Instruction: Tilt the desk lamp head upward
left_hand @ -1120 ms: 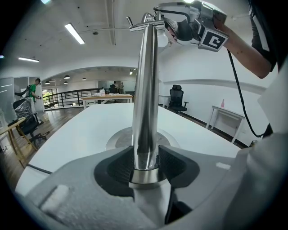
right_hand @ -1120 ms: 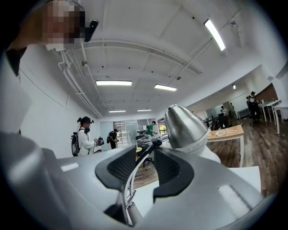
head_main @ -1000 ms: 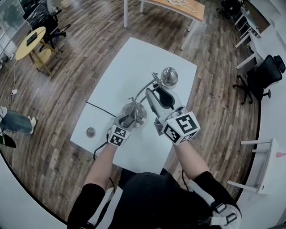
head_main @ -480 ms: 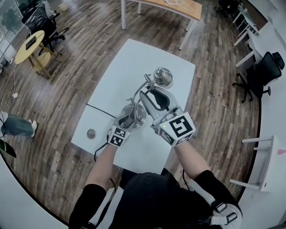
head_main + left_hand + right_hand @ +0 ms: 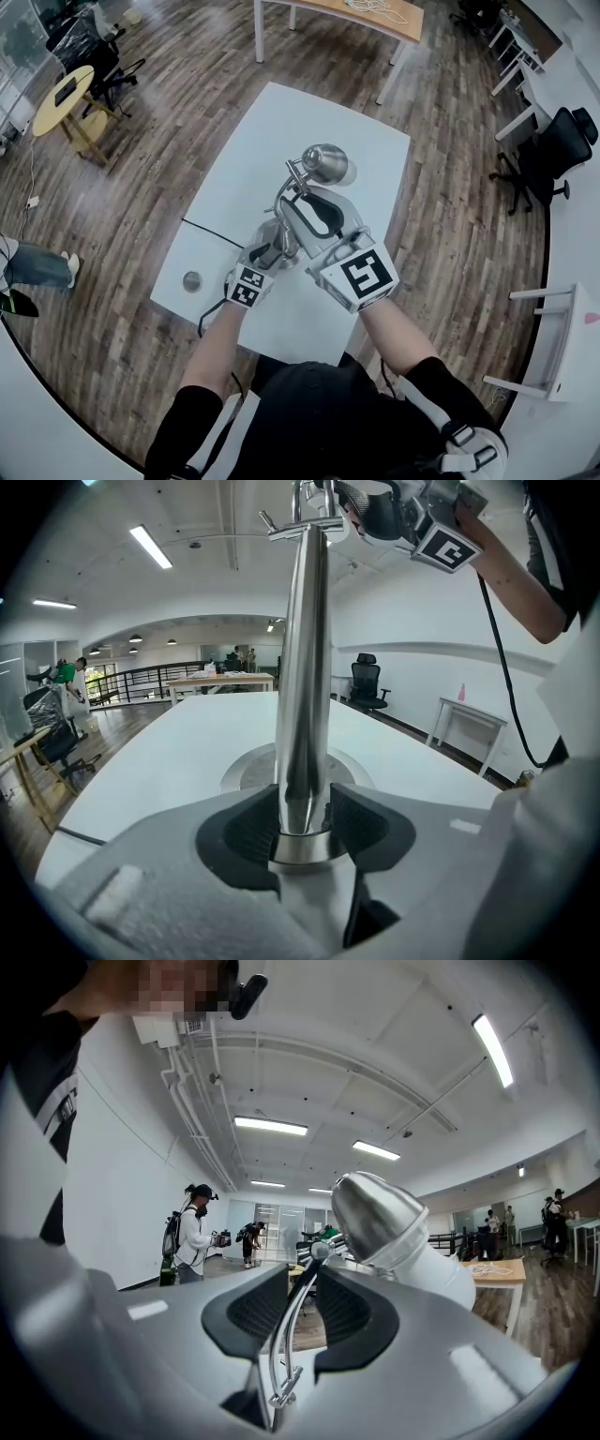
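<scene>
A chrome desk lamp stands on the white table (image 5: pixel 253 141). Its round base (image 5: pixel 246 769) lies under my left gripper (image 5: pixel 265 251), which is shut on the upright post (image 5: pixel 302 667) just above the base. In the left gripper view, that gripper (image 5: pixel 305 803) has both dark pads pressed on the post. Higher up, my right gripper (image 5: pixel 305 197) has the thin curved lamp arm (image 5: pixel 291 1335) between its jaws. In its own view the right gripper (image 5: pixel 302 1288) is closing, with the pads against the arm. The bell-shaped lamp head (image 5: pixel 323 164) sits just beyond the jaws and points up and sideways (image 5: pixel 380 1218).
A small round metal disc (image 5: pixel 191 278) and a black cable (image 5: pixel 211 230) lie on the table's left part. Around it are a wooden table (image 5: pixel 375 14), a yellow round table (image 5: pixel 64 86), an office chair (image 5: pixel 562 150) and a white desk (image 5: pixel 562 347). Several people (image 5: pixel 192 1232) stand far back.
My right gripper has moved left and back toward the post, with the lamp arm in it. The lamp head has swung left with it. The left gripper has stayed on the post.
</scene>
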{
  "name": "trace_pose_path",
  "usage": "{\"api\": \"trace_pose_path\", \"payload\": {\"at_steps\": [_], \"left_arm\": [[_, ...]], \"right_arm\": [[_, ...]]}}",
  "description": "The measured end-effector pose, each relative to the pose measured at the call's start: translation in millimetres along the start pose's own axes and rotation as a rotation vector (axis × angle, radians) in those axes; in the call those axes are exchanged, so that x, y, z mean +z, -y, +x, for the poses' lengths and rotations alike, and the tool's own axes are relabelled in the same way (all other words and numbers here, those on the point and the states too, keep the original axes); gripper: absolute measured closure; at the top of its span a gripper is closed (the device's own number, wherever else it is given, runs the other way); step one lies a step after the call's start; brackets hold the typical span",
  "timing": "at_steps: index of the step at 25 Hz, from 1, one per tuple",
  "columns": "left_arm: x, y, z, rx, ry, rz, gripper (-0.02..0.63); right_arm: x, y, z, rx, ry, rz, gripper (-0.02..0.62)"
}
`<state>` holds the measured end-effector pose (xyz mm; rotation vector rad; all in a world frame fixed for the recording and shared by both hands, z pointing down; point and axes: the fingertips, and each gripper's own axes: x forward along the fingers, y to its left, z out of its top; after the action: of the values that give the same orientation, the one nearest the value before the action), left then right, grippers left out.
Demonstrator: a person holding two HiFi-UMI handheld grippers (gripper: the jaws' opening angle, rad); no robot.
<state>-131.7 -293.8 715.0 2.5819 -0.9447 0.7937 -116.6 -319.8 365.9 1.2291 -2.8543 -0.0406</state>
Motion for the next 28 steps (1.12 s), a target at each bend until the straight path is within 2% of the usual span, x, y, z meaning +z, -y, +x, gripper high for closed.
{"api": "trace_pose_path", "payload": {"at_steps": [11, 17, 28], "left_arm": [[3, 2, -2, 0.007, 0.018, 0.000, 0.430], [2, 4, -2, 0.001, 0.014, 0.000, 0.430], [0, -3, -4, -0.001, 0.031, -0.004, 0.431]], "right_arm": [[1, -4, -2, 0.006, -0.009, -0.010, 0.514], [4, -25, 2, 0.062, 0.005, -0.026, 0.531], [0, -46, 13, 0.096, -0.005, -0.053, 0.548]]}}
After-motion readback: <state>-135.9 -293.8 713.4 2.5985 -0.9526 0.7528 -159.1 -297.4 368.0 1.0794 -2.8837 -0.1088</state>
